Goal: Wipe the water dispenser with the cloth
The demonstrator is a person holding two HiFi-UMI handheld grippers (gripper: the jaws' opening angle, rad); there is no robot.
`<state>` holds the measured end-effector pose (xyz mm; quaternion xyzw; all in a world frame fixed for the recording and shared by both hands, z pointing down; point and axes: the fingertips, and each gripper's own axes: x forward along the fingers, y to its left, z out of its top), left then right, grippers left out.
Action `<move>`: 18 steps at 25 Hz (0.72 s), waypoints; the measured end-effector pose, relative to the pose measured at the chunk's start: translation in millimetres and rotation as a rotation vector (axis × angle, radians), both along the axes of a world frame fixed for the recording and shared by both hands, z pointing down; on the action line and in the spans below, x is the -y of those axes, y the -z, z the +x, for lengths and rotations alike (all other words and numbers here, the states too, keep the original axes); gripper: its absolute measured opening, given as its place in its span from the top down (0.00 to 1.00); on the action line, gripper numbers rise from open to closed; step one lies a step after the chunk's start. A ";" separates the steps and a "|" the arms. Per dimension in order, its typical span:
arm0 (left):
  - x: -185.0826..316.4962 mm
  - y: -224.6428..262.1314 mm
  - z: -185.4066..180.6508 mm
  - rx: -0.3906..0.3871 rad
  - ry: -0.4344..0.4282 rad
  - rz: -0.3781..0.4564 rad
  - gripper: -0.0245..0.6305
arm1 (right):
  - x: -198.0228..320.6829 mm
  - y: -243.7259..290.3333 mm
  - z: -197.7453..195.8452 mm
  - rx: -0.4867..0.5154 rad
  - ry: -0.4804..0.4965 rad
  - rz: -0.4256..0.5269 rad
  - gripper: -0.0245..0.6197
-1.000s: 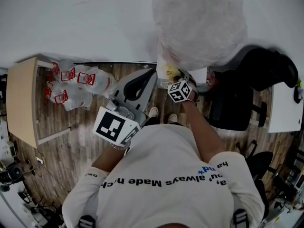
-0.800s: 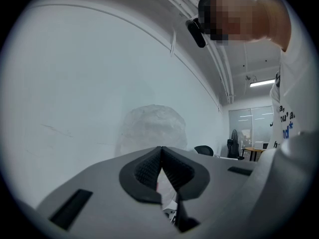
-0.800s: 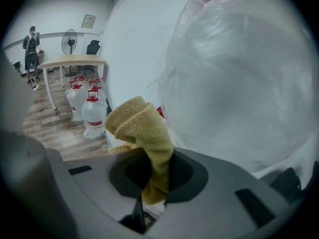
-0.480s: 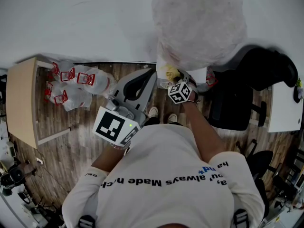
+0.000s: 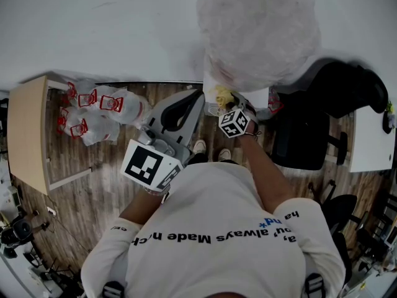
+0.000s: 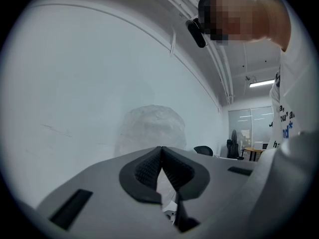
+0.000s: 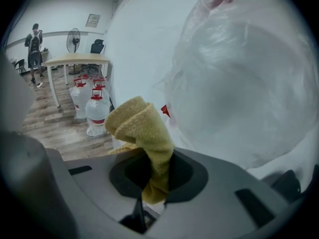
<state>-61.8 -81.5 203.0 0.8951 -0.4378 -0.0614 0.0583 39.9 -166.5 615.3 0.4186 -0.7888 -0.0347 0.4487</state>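
Note:
A water dispenser stands against the white wall, its big bottle (image 5: 257,33) wrapped in clear plastic (image 7: 244,78). My right gripper (image 5: 228,103) is shut on a folded yellow cloth (image 7: 144,133), which it holds against the dispenser's white body (image 5: 212,87) just below the bottle. In the head view the cloth (image 5: 222,94) shows as a yellow patch beside the marker cube. My left gripper (image 5: 180,112) hangs back to the left, shut with nothing between its jaws (image 6: 160,169), pointing at the wall and bottle (image 6: 152,128).
Several full water jugs with red caps (image 5: 93,110) sit on the wooden floor left of the dispenser, next to a light wooden table (image 5: 28,129). A black office chair (image 5: 322,123) stands to the right. A person stands far off (image 7: 34,46).
The right gripper with the cloth has shifted slightly, staying against the dispenser below the bottle. The left gripper has not moved.

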 end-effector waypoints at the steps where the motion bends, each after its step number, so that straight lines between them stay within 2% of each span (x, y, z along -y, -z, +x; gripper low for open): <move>1: 0.0 0.3 0.3 0.000 0.000 0.000 0.93 | -1.0 -0.1 0.2 0.000 0.002 0.000 0.88; 18: -3.7 1.8 4.7 -0.004 0.000 0.005 0.93 | -16.1 -0.4 3.2 0.016 0.000 -0.004 0.88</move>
